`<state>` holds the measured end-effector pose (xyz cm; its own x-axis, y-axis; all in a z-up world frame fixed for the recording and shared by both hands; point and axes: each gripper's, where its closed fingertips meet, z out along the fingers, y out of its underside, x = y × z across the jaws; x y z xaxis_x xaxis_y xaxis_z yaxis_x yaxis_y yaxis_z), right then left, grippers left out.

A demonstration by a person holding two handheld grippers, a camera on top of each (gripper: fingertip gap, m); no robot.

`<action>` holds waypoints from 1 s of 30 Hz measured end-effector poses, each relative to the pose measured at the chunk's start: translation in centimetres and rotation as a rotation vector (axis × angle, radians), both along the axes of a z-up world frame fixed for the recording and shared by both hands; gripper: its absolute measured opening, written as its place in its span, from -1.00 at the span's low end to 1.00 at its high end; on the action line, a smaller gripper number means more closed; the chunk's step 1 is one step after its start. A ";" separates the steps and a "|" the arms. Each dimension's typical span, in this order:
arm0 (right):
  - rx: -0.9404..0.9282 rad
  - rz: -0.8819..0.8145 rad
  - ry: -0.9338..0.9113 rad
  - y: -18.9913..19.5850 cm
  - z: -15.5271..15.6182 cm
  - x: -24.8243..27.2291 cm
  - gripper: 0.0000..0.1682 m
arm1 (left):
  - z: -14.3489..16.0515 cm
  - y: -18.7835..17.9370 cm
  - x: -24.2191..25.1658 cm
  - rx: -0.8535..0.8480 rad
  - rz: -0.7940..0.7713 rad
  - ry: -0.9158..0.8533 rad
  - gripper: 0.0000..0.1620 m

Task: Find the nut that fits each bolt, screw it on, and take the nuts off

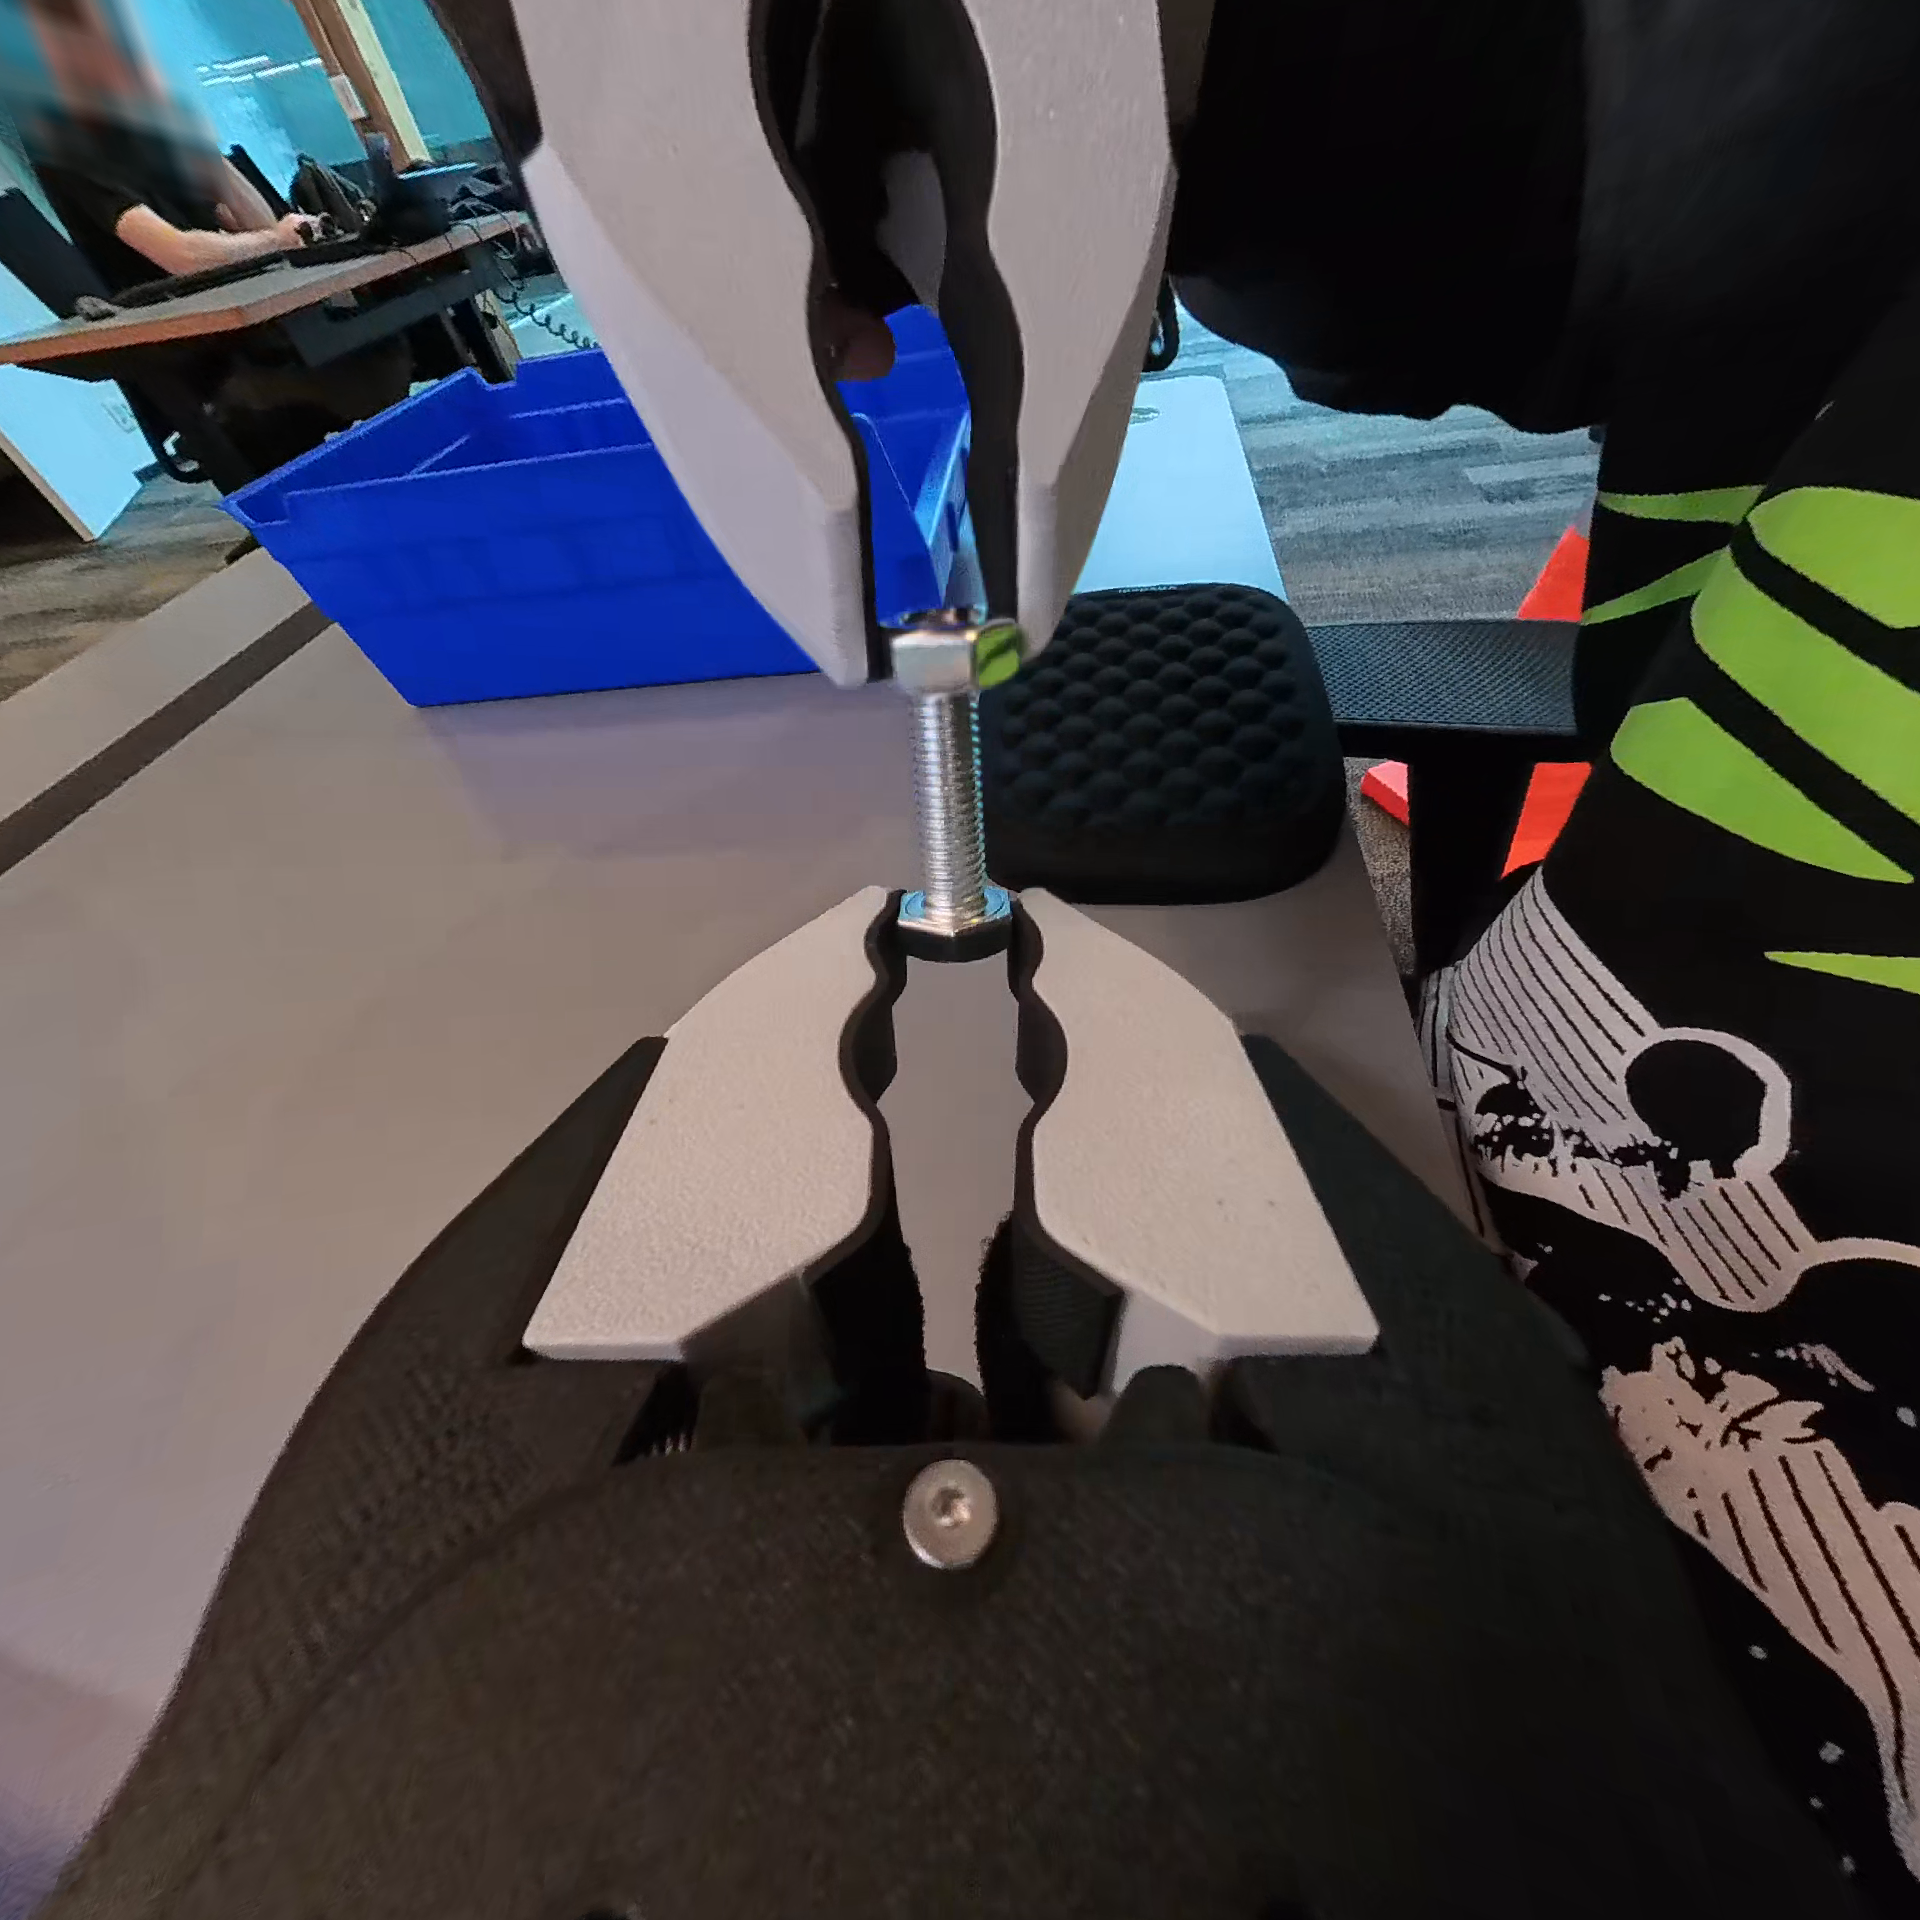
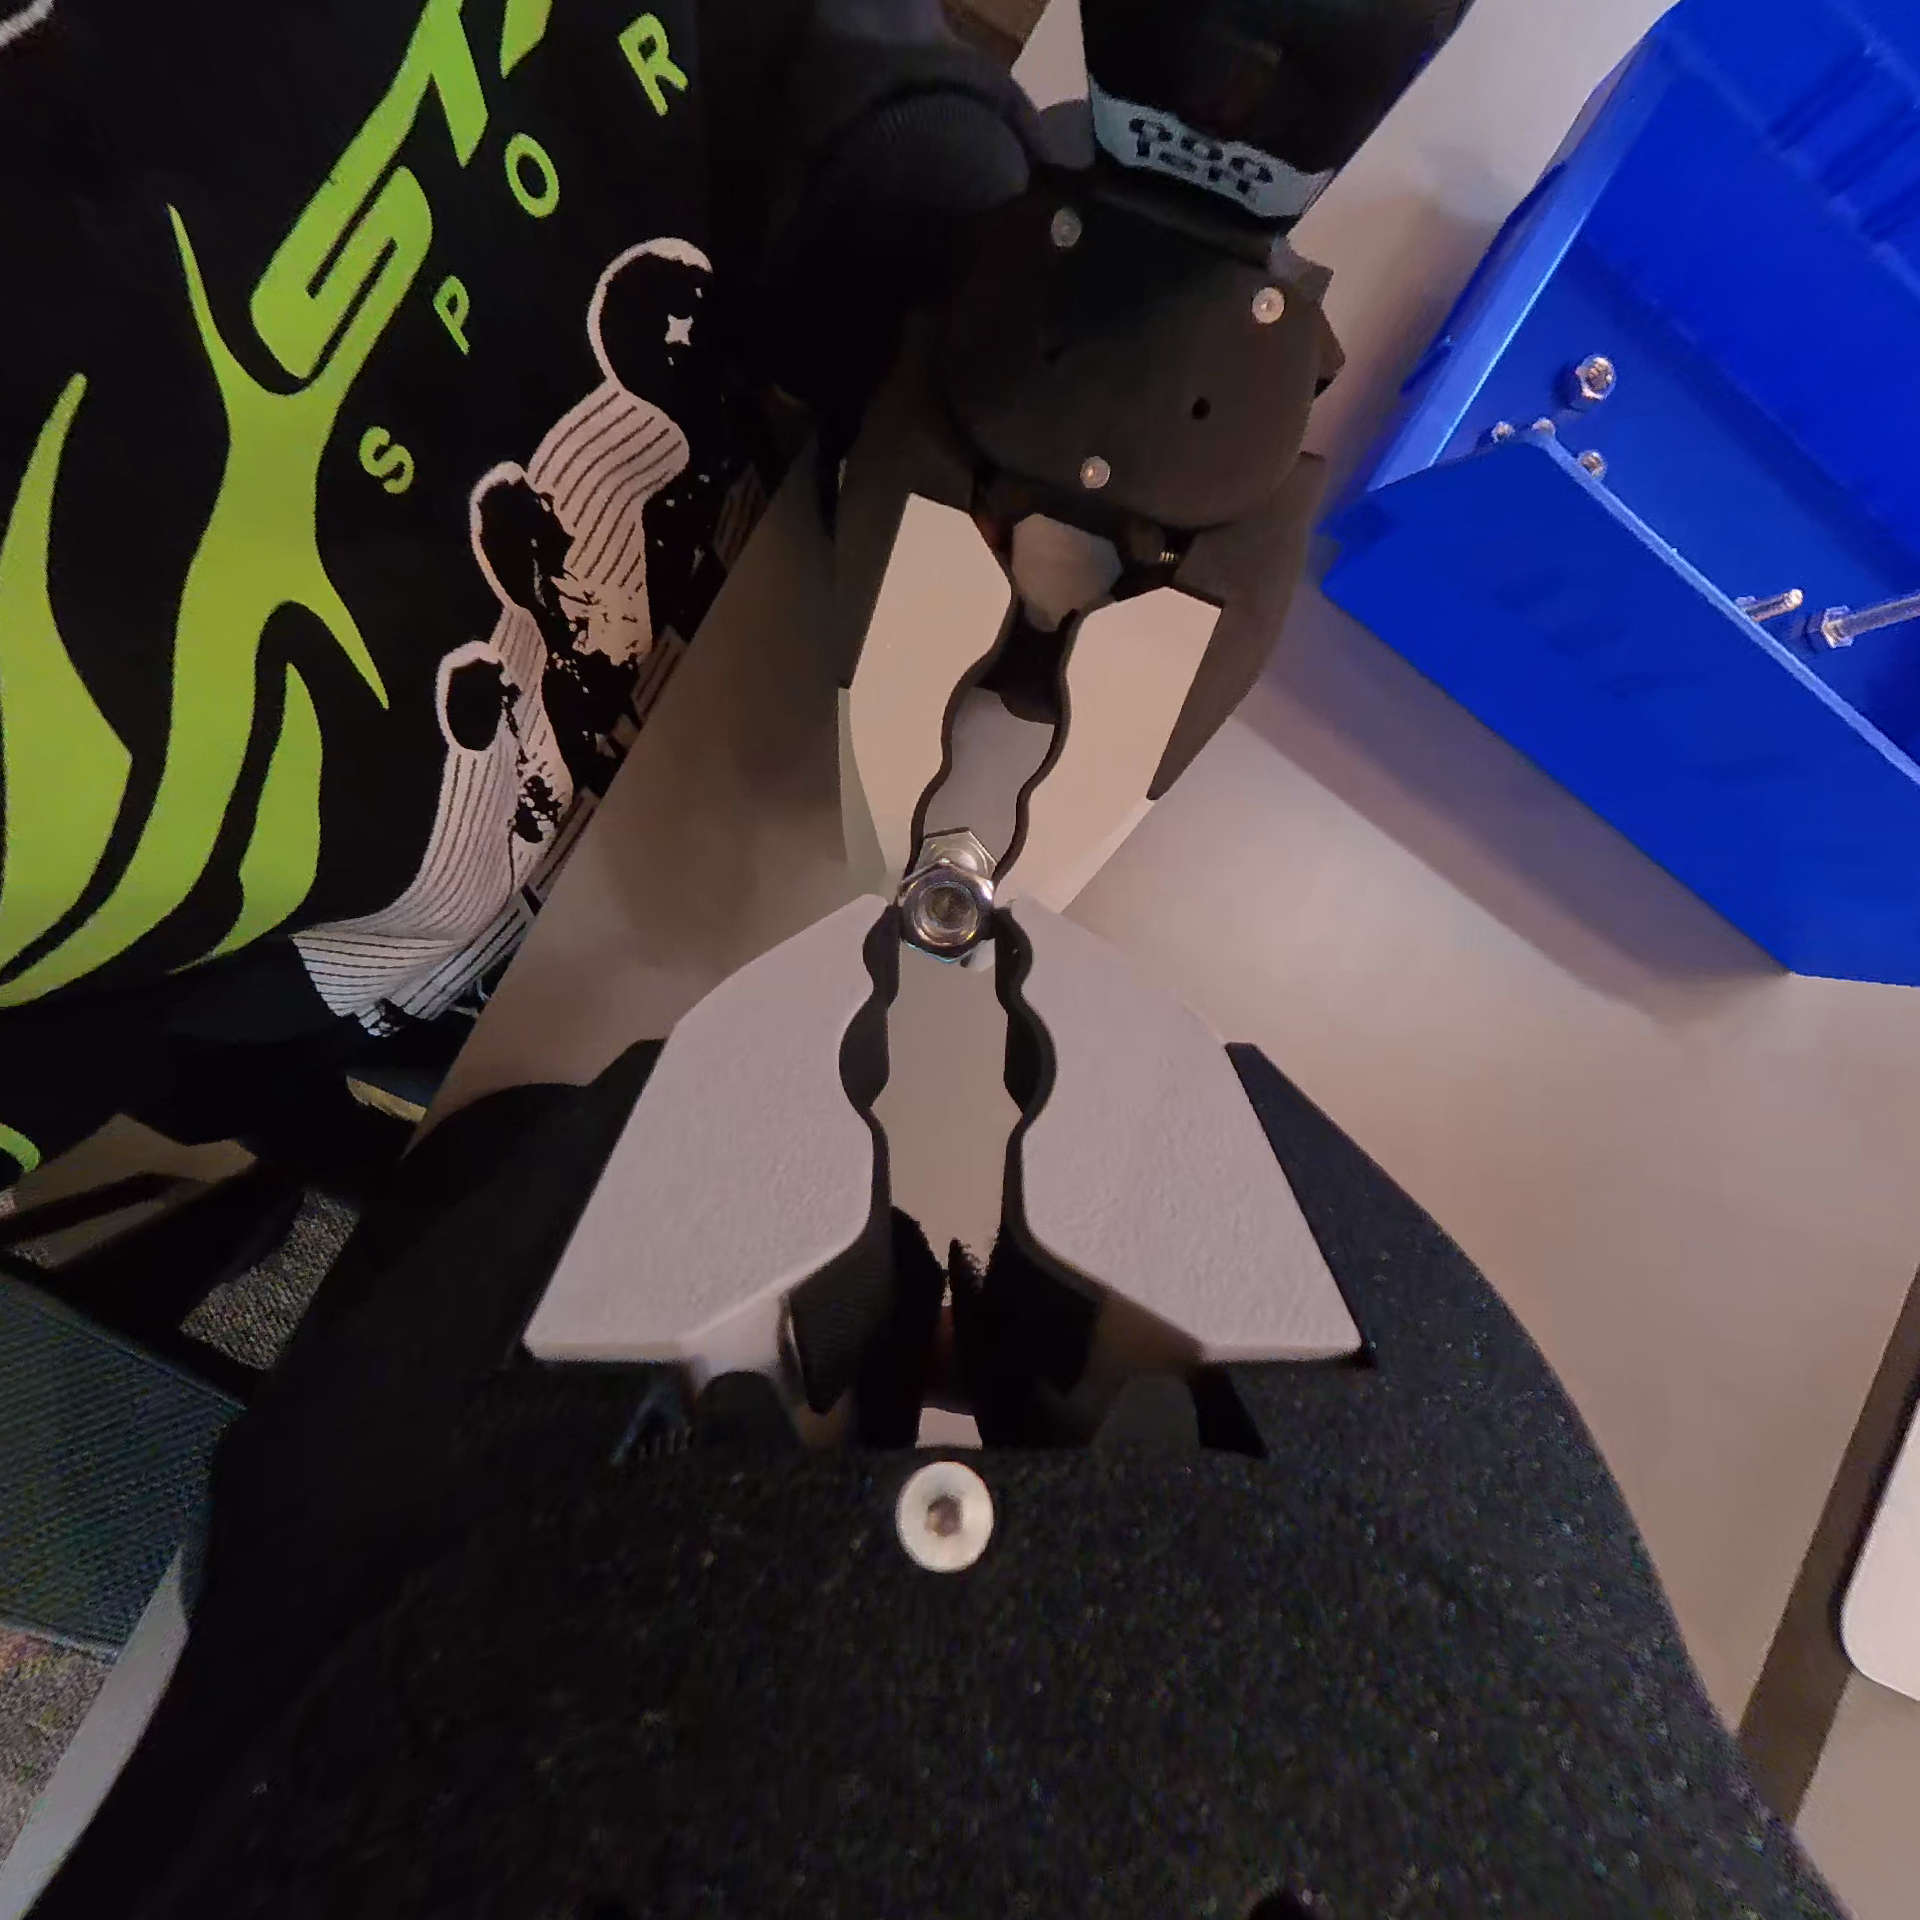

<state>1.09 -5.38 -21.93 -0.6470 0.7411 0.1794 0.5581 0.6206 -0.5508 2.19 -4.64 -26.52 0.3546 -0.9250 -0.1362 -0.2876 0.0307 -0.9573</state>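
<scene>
- The left gripper (image 1: 951, 920) has its jaws pinching a hex nut (image 1: 948, 914) at the threaded end of a bolt (image 1: 943, 790); the right gripper (image 1: 940, 644) comes in from the far side with its jaws clamped on the bolt's hex head (image 1: 954, 655).
- The bolt hangs in the air between the two grippers, above the grey bench (image 1: 416, 987); in the right wrist view it is seen end-on, head (image 2: 940, 912) nearest.
- Whether the nut is being wound on or off cannot be told; it sits at the very tip of the thread.
- To do the step well, both grippers should probably stay on one axis, so the nut turns square to the thread rather than cross-threading, with one end held fixed.
- Grip on flat hex faces, not corners, likely resists slipping.
- Bolt and nut are bright, shiny metal with fine ridged thread; the jaws are matt grey with wavy black rubbery linings.
- A glossy blue plastic bin (image 2: 1662, 623) nearby holds more bolts (image 2: 1860, 623).
</scene>
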 end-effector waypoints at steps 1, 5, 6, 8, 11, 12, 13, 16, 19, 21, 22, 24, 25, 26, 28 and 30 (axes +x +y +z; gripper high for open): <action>0.011 0.002 -0.003 0.1 -0.1 -0.1 -0.79 | 0.0 0.0 0.0 -0.001 -0.001 -0.004 -0.77; 0.031 0.015 -0.008 0.1 -0.2 -0.3 -0.79 | 0.0 0.0 0.0 -0.006 0.000 -0.004 -0.77; 0.035 0.014 -0.009 0.1 -0.1 -0.3 -0.79 | 0.0 0.1 0.0 -0.007 0.003 -0.006 -0.77; 0.037 0.000 -0.010 0.3 0.0 -0.5 -0.79 | 0.2 0.2 -0.1 -0.014 0.015 -0.021 -0.77; 0.043 -0.064 -0.033 1.1 0.2 -0.9 -0.79 | 0.5 0.8 -0.4 -0.054 0.062 -0.055 -0.77; 0.048 -0.088 -0.051 1.4 0.2 -0.9 -0.79 | 0.5 1.0 -0.5 -0.065 0.086 -0.058 -0.77; 0.049 -0.111 -0.075 1.7 0.1 -1.0 -0.79 | 0.4 1.3 -0.6 -0.071 0.111 -0.055 -0.77; 0.030 -0.171 -0.144 2.3 -0.1 -1.2 -0.79 | 0.1 2.0 -0.8 -0.070 0.179 -0.032 -0.77; -0.019 -0.233 -0.175 2.7 0.3 -1.6 -0.79 | 0.5 2.6 -1.2 -0.060 0.243 -0.062 -0.77; -0.059 -0.261 -0.180 2.8 0.8 -2.0 -0.79 | 1.1 2.8 -1.4 -0.050 0.274 -0.105 -0.77; -0.070 -0.278 -0.184 3.0 1.0 -2.2 -0.79 | 1.3 2.9 -1.6 -0.048 0.296 -0.123 -0.77; -0.078 -0.311 -0.199 3.1 1.2 -2.4 -0.79 | 1.6 3.3 -1.9 -0.025 0.353 -0.134 -0.77; -0.079 -0.314 -0.206 3.1 1.2 -2.5 -0.79 | 1.6 3.5 -2.0 -0.002 0.382 -0.128 -0.77; -0.072 -0.303 -0.208 3.0 1.4 -2.6 -0.79 | 1.7 3.5 -2.1 0.016 0.400 -0.129 -0.77; -0.041 -0.247 -0.212 2.8 1.5 -2.6 -0.79 | 2.0 3.4 -1.9 0.023 0.391 -0.148 -0.77; 0.013 -0.202 -0.222 2.9 1.5 -2.6 -0.79 | 2.0 3.3 -1.9 0.008 0.380 -0.159 -0.77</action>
